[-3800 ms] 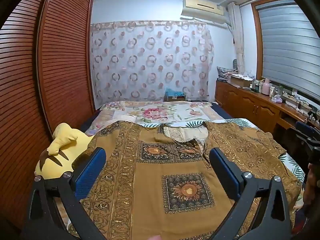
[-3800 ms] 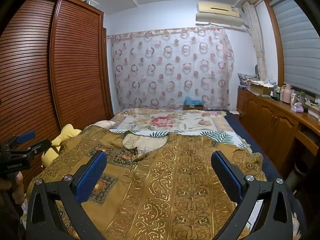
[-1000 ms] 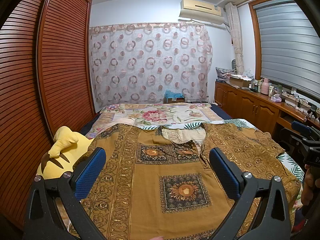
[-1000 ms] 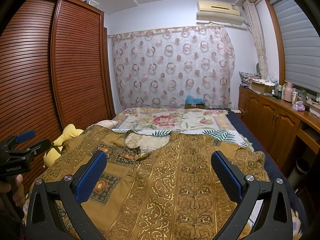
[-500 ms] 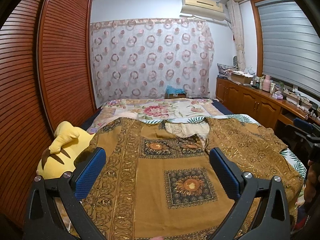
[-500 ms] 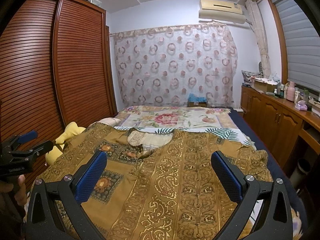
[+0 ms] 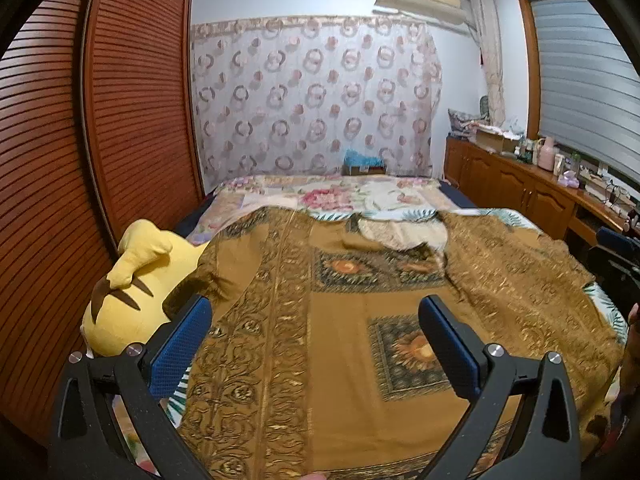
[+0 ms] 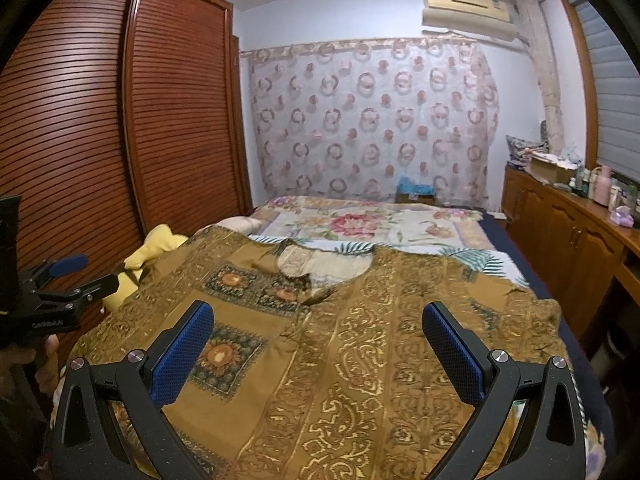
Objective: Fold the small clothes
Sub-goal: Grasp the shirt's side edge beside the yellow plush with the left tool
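We hold the left gripper (image 7: pixel 315 322) w/ jaws spread wide, blue pads (image 7: pixel 182 346) far apart, nothing between them and nothing touching them. It hovers over the near part of the garment (image 7: pixel 344 320), approx. above its left half. The right gripper (image 8: pixel 318 330) is the same: jaws wide apart, empty, no contact w/ the cloth, hanging over the garment's right half.

The garment is a brown-gold patterned top, spread flat and face up on the bed (image 8: pixel 516 252), neck opening (image 8: pixel 324 260) toward the far end, hem toward us. In the left view its left side drapes against a yellow plush (image 7: pixel 136 280) at the bed's left edge; the right side reaches the bed's right edge. Square medallion prints sit down the centre panel, ornate gold bands on either side. Some wrinkling near the collar and at the right shoulder; otherwise it lies fairly smooth. Not folded yet.

Beyond the garment the floral bedspread (image 8: pixel 360 220) shows, w/ a leaf-print sheet peeking out just under the collar.

In the right view we see the left gripper from the side at the far left edge, held by a hand (image 8: pixel 44 360), beside the bed's left side. In the left view a bit of the right gripper shows at the right edge; too little to say more.

Louvred wardrobe (image 7: pixel 132 100) runs along the left, a wooden bench (image 7: pixel 532 188) w/ clutter along the right, curtain (image 7: pixel 316 96) at the far wall.
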Available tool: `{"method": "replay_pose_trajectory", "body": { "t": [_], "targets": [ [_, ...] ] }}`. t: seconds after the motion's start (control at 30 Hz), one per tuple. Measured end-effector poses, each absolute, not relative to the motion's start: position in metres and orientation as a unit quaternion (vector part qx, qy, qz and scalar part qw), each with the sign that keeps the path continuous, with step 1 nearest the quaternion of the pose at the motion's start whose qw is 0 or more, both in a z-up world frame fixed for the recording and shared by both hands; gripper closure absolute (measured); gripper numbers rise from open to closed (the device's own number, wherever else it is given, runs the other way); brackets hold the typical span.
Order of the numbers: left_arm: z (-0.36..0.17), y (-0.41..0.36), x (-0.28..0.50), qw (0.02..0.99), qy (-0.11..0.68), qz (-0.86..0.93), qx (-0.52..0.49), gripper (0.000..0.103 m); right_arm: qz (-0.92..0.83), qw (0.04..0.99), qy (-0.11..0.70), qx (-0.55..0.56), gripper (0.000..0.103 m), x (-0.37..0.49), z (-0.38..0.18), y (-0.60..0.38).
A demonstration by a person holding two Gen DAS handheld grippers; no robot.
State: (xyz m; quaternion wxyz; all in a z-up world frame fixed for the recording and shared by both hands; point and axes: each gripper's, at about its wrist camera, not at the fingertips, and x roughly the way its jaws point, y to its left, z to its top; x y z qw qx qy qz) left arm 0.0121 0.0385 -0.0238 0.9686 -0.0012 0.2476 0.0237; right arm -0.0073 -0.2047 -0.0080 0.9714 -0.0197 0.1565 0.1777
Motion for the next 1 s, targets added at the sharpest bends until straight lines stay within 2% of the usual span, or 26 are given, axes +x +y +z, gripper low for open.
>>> {"method": "replay_pose_trajectory", "body": {
  "t": [0.47,0.77,1.0],
  "targets": [
    [-0.057,0.099,0.030,0.955,0.295,0.013,-0.006,0.000,0.209,0.956,0.200,-0.054,0.000,0.019,-0.017,-0.193],
    [-0.070,0.150,0.059,0.942,0.334,0.015,-0.022,0.020,0.227,0.946,0.215,-0.082,0.000,0.038,-0.012,-0.182],
    [-0.074,0.173,0.090,0.934,0.357,0.021,-0.009,0.027,0.244,0.939,0.226,-0.087,0.000,0.040,-0.018,-0.179]
  ]
}}
